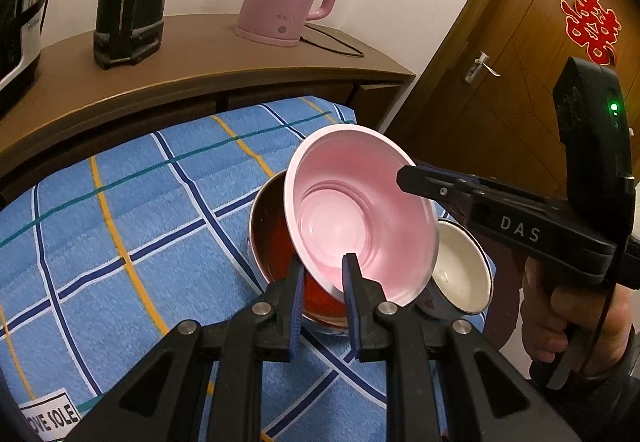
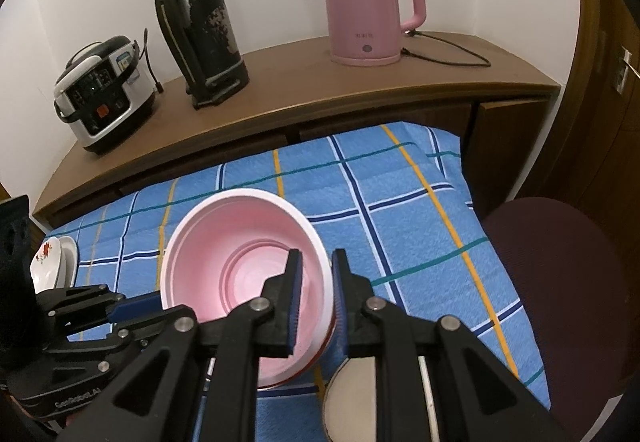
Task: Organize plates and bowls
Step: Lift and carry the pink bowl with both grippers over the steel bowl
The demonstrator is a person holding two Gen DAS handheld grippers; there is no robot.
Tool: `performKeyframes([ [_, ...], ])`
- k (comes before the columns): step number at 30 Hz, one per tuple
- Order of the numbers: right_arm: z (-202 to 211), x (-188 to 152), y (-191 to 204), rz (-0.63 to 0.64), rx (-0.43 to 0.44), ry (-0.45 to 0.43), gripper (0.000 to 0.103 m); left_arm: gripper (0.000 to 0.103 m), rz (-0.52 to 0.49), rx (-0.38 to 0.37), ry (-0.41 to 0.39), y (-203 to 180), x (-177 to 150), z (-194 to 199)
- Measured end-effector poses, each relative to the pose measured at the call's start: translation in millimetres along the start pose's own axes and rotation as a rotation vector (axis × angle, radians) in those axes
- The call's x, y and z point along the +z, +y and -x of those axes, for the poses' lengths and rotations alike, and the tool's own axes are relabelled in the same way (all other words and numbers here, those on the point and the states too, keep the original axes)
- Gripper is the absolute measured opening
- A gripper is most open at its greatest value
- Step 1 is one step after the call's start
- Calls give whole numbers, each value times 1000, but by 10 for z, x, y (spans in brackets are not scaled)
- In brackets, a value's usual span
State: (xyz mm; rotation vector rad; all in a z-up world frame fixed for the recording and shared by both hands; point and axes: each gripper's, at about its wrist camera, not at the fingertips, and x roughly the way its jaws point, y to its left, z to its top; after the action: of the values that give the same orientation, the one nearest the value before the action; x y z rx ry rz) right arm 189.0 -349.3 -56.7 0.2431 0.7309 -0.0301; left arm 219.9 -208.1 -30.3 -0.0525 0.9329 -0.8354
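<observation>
A pink bowl [image 1: 352, 217] hangs tilted just above a red-brown bowl [image 1: 274, 242] on the blue plaid cloth [image 1: 120, 222]. My left gripper [image 1: 324, 262] is shut on the pink bowl's near rim, one finger inside and one outside. My right gripper [image 1: 404, 175] comes in from the right, and its tip meets the far right rim. In the right wrist view, the right gripper [image 2: 317, 256] clamps the pink bowl's [image 2: 232, 262] right wall. There the left gripper [image 2: 136, 306] holds the opposite rim. Only a sliver of the red-brown bowl [image 2: 304, 370] shows underneath.
A white enamel bowl [image 1: 460, 274] sits right of the red one. White flowered plates [image 2: 52, 262] lie at the cloth's left edge. On the wooden sideboard [image 2: 280, 89] behind stand a pink kettle [image 2: 368, 5], a black flask [image 2: 196, 21] and a rice cooker [image 2: 104, 89]. A maroon chair [image 2: 560, 262] stands right.
</observation>
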Motion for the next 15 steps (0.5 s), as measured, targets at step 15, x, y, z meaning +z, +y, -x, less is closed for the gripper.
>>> performKeyframes([
  [15,-121,19,-2,22,-21,21,18,19,17,-30,30,28,0,-26],
])
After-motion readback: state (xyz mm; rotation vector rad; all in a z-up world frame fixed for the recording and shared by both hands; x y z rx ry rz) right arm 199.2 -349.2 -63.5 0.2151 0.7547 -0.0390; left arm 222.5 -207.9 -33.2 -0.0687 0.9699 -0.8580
